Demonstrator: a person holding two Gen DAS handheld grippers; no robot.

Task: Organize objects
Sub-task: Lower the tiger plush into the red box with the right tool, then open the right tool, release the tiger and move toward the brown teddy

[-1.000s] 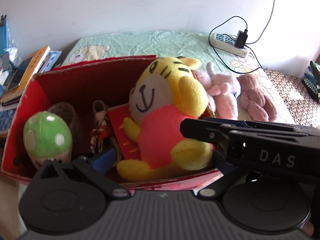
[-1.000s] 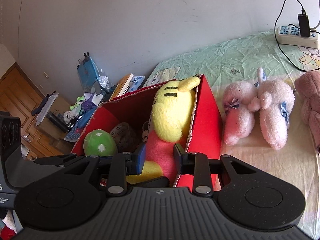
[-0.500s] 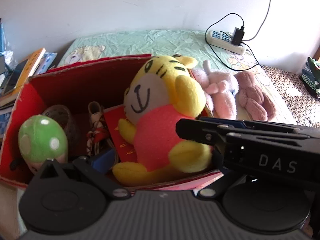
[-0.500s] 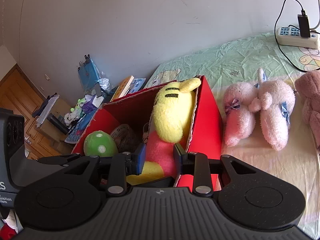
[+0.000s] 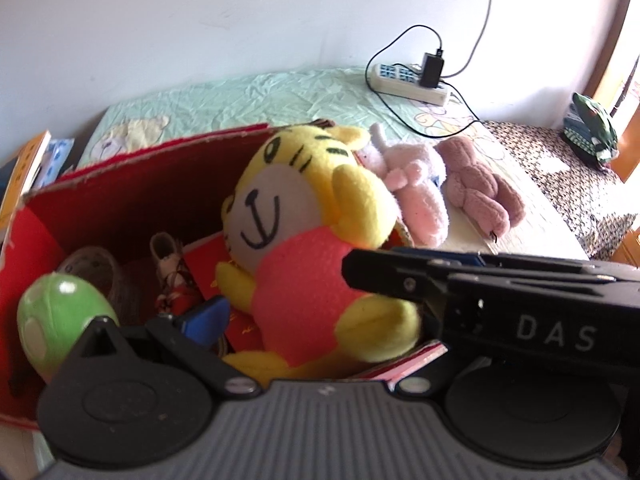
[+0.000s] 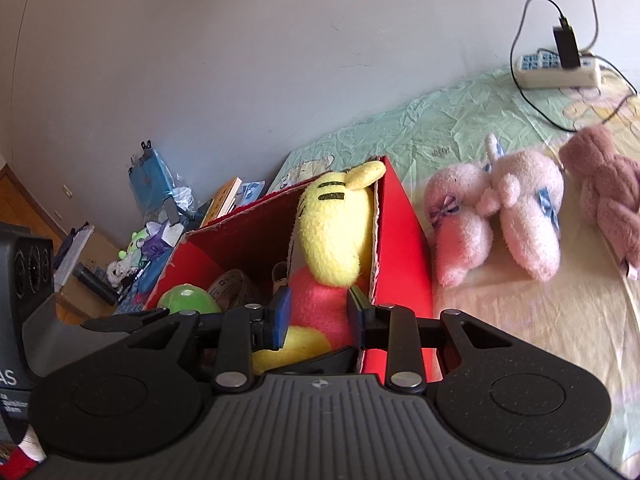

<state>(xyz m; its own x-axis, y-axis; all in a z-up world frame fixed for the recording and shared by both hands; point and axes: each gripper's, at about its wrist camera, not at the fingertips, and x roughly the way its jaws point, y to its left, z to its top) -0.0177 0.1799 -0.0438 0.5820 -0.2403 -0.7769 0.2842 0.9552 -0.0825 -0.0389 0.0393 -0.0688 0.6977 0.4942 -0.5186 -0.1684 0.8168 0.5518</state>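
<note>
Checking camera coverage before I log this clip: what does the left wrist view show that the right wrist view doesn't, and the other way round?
Left wrist only: the face of the yellow tiger plush, a flat red item inside the red box, and a green bag far right.
Right wrist only: the box's outer side wall and a cluttered desk with a blue bag.
Both: tiger, box, green mushroom toy, pink plush, brown plush, power strip.

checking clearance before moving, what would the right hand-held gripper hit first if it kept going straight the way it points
The right hand-held gripper already has the yellow tiger plush between its fingers, so it would press into the pink body first. The red box wall lies just beside; depth is unclear.
</note>
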